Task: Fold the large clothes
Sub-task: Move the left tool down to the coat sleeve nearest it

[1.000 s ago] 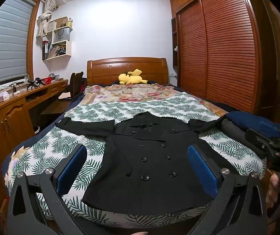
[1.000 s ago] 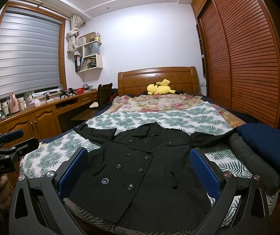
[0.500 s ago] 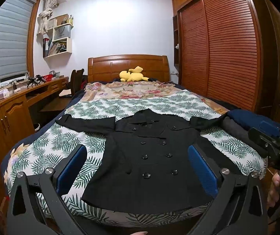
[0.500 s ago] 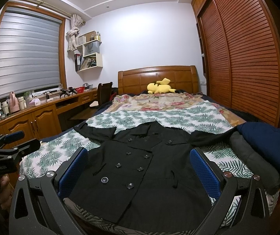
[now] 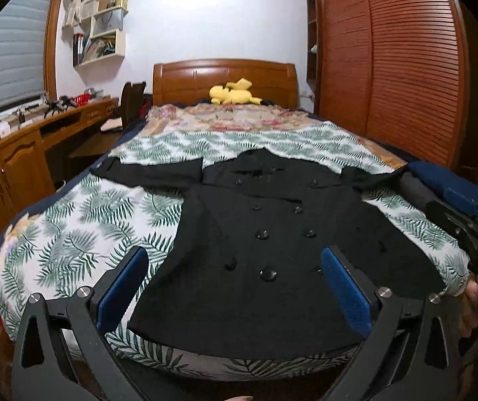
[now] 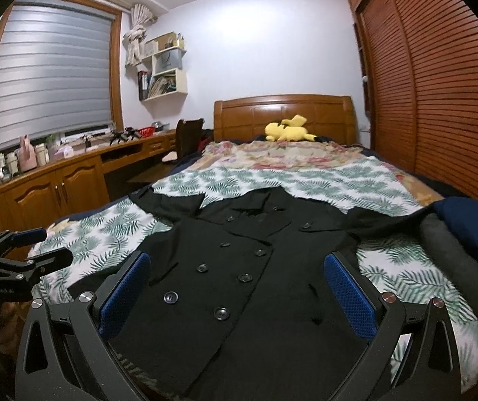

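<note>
A black double-breasted coat (image 5: pixel 272 230) (image 6: pixel 239 267) lies flat, front up, on the leaf-print bed cover, sleeves spread to both sides and hem toward me. My left gripper (image 5: pixel 234 287) hovers open above the coat's hem, nothing between its blue pads. My right gripper (image 6: pixel 237 295) is open too, above the lower front of the coat. Each gripper shows at the edge of the other's view: the right one (image 5: pixel 473 224) beside the bed's right side, the left one (image 6: pixel 21 254) at the left. Neither touches the coat.
Folded dark blue (image 6: pixel 473 230) and grey clothes (image 6: pixel 453 267) are stacked at the bed's right edge, over the coat's right sleeve end. A yellow plush toy (image 5: pixel 234 92) sits by the headboard. A wooden desk (image 6: pixel 55 180) runs along the left; slatted wardrobe doors (image 5: pixel 406 67) stand on the right.
Both grippers have dipped lower and slightly closer to the coat. They stay open and the coat has not moved.
</note>
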### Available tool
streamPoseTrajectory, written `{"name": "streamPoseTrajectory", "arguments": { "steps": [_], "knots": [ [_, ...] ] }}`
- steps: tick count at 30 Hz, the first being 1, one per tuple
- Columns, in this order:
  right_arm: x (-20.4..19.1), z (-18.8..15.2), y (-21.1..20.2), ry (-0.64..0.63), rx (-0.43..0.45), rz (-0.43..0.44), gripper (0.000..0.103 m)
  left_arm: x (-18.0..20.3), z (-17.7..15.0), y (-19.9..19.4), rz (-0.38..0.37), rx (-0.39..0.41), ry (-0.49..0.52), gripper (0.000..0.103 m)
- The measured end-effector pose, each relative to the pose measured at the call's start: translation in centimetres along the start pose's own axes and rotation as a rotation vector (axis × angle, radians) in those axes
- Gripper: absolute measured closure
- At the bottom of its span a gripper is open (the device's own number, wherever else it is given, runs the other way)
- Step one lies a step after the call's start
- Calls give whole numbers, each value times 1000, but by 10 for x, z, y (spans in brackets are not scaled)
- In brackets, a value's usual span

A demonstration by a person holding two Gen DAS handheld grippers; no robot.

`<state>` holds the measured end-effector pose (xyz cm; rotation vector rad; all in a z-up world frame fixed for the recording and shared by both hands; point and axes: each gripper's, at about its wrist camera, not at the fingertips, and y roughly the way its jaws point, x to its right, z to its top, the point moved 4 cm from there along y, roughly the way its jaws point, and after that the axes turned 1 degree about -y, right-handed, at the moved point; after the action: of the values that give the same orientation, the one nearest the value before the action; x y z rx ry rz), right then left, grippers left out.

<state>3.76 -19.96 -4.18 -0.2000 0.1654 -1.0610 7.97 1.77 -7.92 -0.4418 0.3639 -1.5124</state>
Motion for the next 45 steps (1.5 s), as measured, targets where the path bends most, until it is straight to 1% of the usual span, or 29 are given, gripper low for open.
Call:
{"name": "streamPoseTrajectory", "arguments": {
  "steps": [4,13,17,20,24,28,31,33,35,38,40,42,45],
  "knots": [
    [6,6,27,-11,-8,34,0,-8,-6,23,18,-44,-11,0],
    [17,33,85,-29,-11,117,0,-33,-5,59,79,-89,-42,0],
    [20,45,120,-45,-11,152,0,-44,-2,76,145,-97,-43,0],
    [26,47,144,-47,-18,182,0,-54,0,85,171,-108,-54,0],
    [29,40,182,-66,-71,207,0,-70,3,97,209,-115,-71,0],
    [39,24,216,-83,-161,216,0,-86,9,113,221,-129,-96,0],
    [50,6,229,-112,-228,208,0,-101,15,130,210,-155,-118,0],
    [56,4,230,-111,-248,214,0,-111,20,146,161,-187,-140,0],
    [68,5,229,-84,-251,220,0,-118,27,162,98,-208,-156,0],
    [76,7,230,-69,-270,223,0,-129,40,185,56,-212,-166,0],
    [74,7,237,-69,-286,219,0,-136,51,201,44,-214,-168,0],
    [67,8,232,-65,-293,215,0,-145,62,222,50,-225,-171,0],
    [61,10,232,-58,-296,212,0,-154,76,250,38,-244,-183,9]
  ]
}}
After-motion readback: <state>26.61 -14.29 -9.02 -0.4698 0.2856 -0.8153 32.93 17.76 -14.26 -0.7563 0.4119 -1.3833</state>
